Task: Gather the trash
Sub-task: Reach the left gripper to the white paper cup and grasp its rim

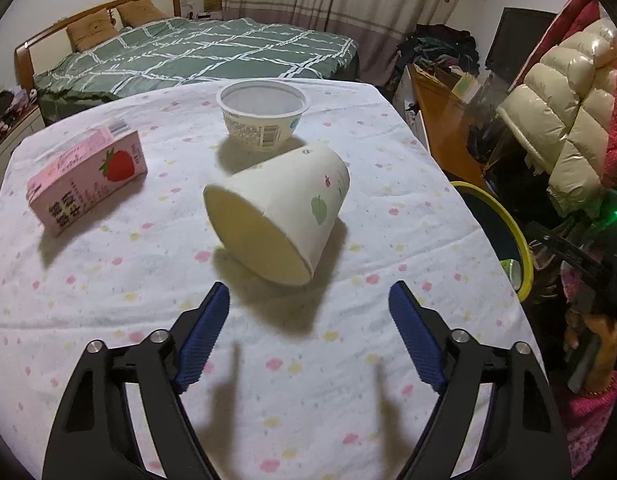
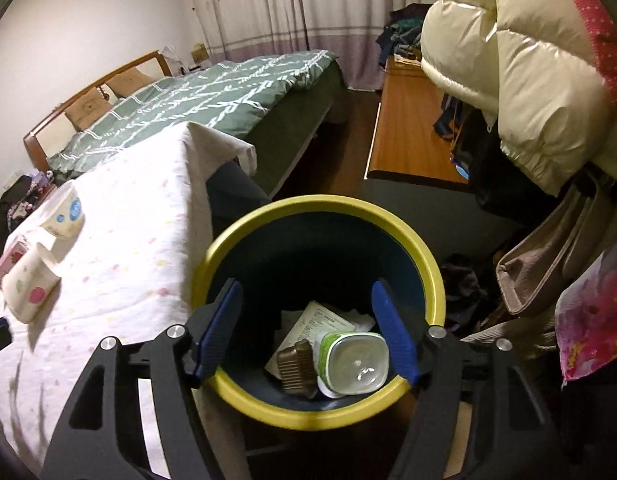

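Note:
A paper cup (image 1: 282, 210) lies on its side on the table (image 1: 108, 300), mouth toward me. Behind it stands a white yogurt tub (image 1: 263, 114); a pink strawberry milk carton (image 1: 86, 178) lies at the left. My left gripper (image 1: 308, 300) is open and empty, just short of the cup. My right gripper (image 2: 306, 298) is open and empty above the yellow-rimmed bin (image 2: 428, 256). In the bin lie a clear plastic container (image 2: 354, 362), a brown piece (image 2: 296, 366) and paper (image 2: 322, 322). The cup (image 2: 26, 284) and tub (image 2: 64, 214) also show in the right wrist view.
The bin (image 1: 512, 232) stands off the table's right edge. A bed (image 1: 196, 54) lies behind the table. A wooden bench (image 2: 408, 128), a cream puffer jacket (image 2: 508, 68) and bags (image 2: 548, 256) crowd the right side.

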`<state>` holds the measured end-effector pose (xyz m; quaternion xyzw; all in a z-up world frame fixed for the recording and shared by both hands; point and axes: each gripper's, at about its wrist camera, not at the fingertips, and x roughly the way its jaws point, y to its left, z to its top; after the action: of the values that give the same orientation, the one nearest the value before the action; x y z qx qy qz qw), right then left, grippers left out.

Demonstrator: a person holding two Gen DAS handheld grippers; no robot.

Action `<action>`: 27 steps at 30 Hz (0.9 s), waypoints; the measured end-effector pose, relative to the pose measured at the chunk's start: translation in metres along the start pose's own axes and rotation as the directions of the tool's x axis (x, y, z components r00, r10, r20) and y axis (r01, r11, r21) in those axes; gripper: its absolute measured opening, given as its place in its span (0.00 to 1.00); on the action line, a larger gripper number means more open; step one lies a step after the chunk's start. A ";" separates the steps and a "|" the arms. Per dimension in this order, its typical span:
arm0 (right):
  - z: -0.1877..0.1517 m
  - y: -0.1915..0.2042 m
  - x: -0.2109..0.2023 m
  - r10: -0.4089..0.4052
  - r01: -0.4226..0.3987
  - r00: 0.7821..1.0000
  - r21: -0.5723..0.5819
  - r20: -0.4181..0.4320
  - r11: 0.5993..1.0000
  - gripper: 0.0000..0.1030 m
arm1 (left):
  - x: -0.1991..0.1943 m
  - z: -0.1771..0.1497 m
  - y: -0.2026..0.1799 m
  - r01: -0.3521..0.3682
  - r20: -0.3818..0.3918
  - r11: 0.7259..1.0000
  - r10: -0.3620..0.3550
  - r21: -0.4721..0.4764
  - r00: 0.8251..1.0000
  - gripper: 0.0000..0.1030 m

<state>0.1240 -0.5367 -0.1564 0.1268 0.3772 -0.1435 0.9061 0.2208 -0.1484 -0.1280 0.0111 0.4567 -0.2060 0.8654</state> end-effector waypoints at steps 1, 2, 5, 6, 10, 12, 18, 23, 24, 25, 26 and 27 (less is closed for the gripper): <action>-0.001 0.001 -0.002 0.006 -0.006 1.000 0.001 0.003 1.000 0.64 | 0.002 0.002 0.000 -0.003 -0.001 1.000 0.003 0.004 1.000 0.71; 0.000 0.002 -0.004 0.009 -0.009 1.000 0.001 0.005 1.000 0.64 | 0.005 0.005 0.000 -0.005 -0.004 1.000 0.005 0.008 1.000 0.69; -0.002 0.005 -0.009 0.005 -0.005 1.000 -0.007 0.014 1.000 0.64 | 0.012 0.014 0.000 -0.005 -0.008 1.000 0.005 0.004 1.000 0.63; -0.002 0.005 -0.010 0.008 -0.008 1.000 -0.008 0.016 1.000 0.64 | 0.014 0.017 0.000 -0.006 -0.006 1.000 0.006 0.003 1.000 0.60; -0.004 0.006 -0.013 0.021 -0.021 1.000 -0.006 0.014 1.000 0.64 | 0.021 0.027 -0.001 -0.024 -0.001 1.000 0.024 0.009 1.000 0.49; -0.005 0.005 -0.014 0.025 -0.025 1.000 -0.005 0.013 1.000 0.64 | 0.026 0.030 -0.002 -0.028 -0.005 1.000 0.028 0.009 1.000 0.43; -0.008 0.004 -0.020 0.039 -0.039 0.999 0.002 0.019 0.999 0.64 | 0.032 0.032 -0.007 -0.016 -0.010 0.999 0.016 0.028 1.000 0.06; -0.011 0.000 -0.031 0.055 -0.055 0.998 0.015 0.037 0.998 0.64 | 0.019 0.030 -0.027 0.015 0.026 0.997 -0.017 0.082 1.000 0.04; -0.011 -0.002 -0.034 0.056 -0.057 0.998 0.018 0.041 0.998 0.64 | 0.015 0.031 -0.032 0.019 0.031 0.996 -0.022 0.092 0.999 0.04; -0.012 -0.003 -0.036 0.057 -0.058 0.997 0.020 0.045 0.998 0.64 | 0.011 0.031 -0.038 0.028 0.038 0.994 -0.032 0.105 0.999 0.04; -0.013 -0.004 -0.040 0.057 -0.059 0.997 0.024 0.052 0.998 0.64 | 0.008 0.032 -0.044 0.039 0.042 0.993 -0.044 0.116 0.998 0.04; -0.014 -0.007 -0.044 0.055 -0.057 0.997 0.027 0.058 0.998 0.64 | 0.005 0.033 -0.050 0.049 0.045 0.991 -0.055 0.127 0.997 0.04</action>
<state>0.0831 -0.5308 -0.1355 0.1461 0.3453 -0.1269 0.9183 0.2308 -0.2022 -0.1044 0.0487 0.4218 -0.2571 0.8681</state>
